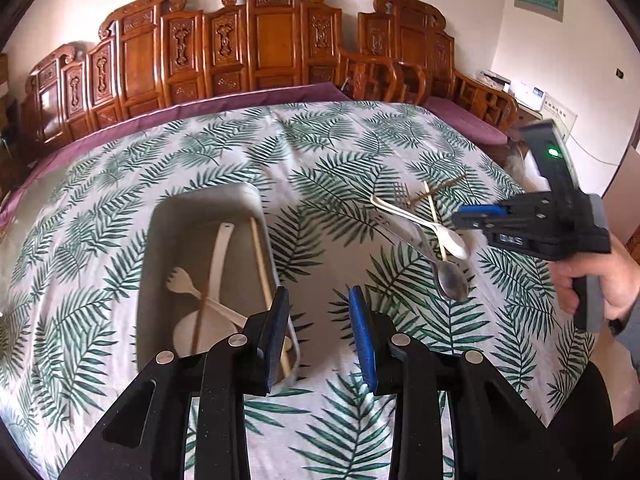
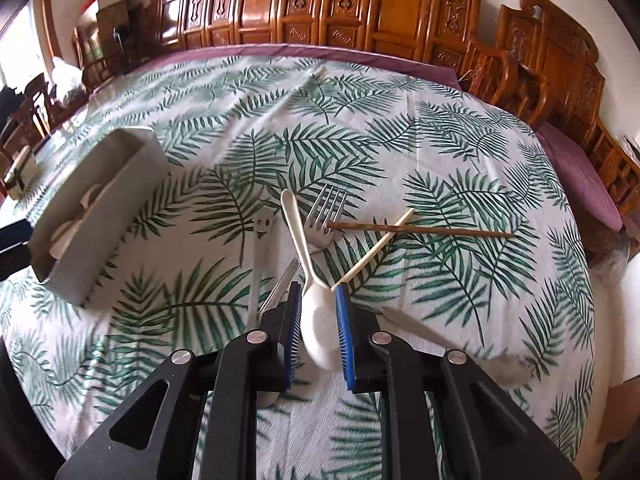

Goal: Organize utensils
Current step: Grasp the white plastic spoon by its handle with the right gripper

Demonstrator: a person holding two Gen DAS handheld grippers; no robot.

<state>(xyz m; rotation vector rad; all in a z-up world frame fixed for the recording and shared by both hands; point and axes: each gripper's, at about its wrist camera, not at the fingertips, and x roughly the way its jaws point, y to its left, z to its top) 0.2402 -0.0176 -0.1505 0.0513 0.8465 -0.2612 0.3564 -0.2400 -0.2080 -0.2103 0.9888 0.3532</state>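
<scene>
Utensils lie in two groups on the leaf-print tablecloth [image 1: 224, 152]. A cream spoon [image 2: 316, 312], a steel fork [image 2: 324, 216], a dark chopstick [image 2: 420, 230] and a pale chopstick [image 2: 372, 248] cross in a loose pile before my right gripper [image 2: 318, 320], whose narrowly parted jaws flank the cream spoon's bowl without pinching it. My left gripper [image 1: 320, 336] hangs with jaws slightly apart and empty beside the grey tray [image 1: 160, 240], which holds a cream fork [image 1: 188, 284] and other pieces.
</scene>
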